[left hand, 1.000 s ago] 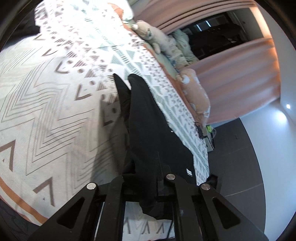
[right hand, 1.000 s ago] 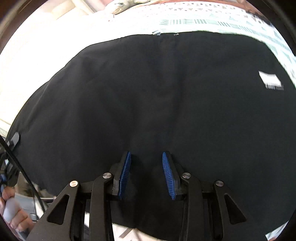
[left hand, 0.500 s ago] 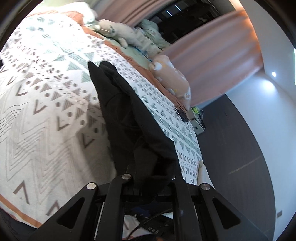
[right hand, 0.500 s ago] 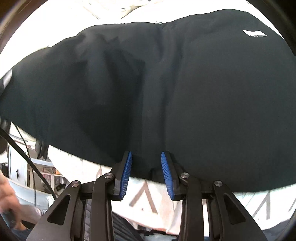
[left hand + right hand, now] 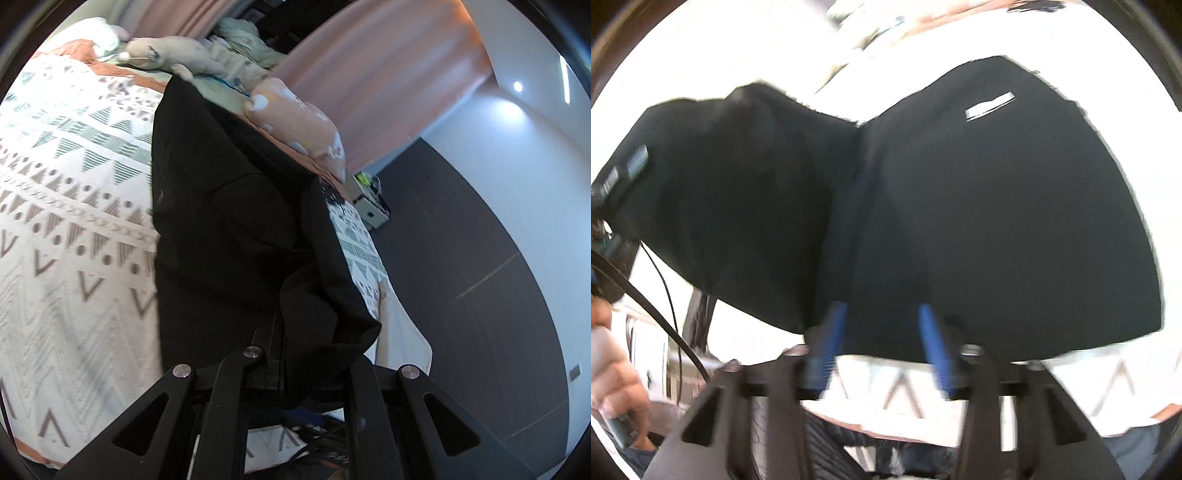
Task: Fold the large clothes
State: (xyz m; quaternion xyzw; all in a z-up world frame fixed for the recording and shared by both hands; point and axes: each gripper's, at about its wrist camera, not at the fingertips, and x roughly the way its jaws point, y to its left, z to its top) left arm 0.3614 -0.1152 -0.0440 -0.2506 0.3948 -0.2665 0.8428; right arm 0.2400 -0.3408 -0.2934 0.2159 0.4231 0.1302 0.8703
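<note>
The left gripper (image 5: pixel 306 354) pinches the smooth black garment (image 5: pixel 997 206) with its unreadable white label (image 5: pixel 989 106), while the right gripper (image 5: pixel 882 339) has just been opening, cloth between its fingers.

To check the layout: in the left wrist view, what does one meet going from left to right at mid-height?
Patterned bedspread → black garment → strip of bedspread at the bed edge → dark floor → white wall.

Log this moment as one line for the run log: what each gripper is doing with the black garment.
left gripper: shut on black fabric garment, lifting one edge | right gripper: jaws just opened at near hem, open | surface: patterned white bedspread | stage: mid-fold
</note>
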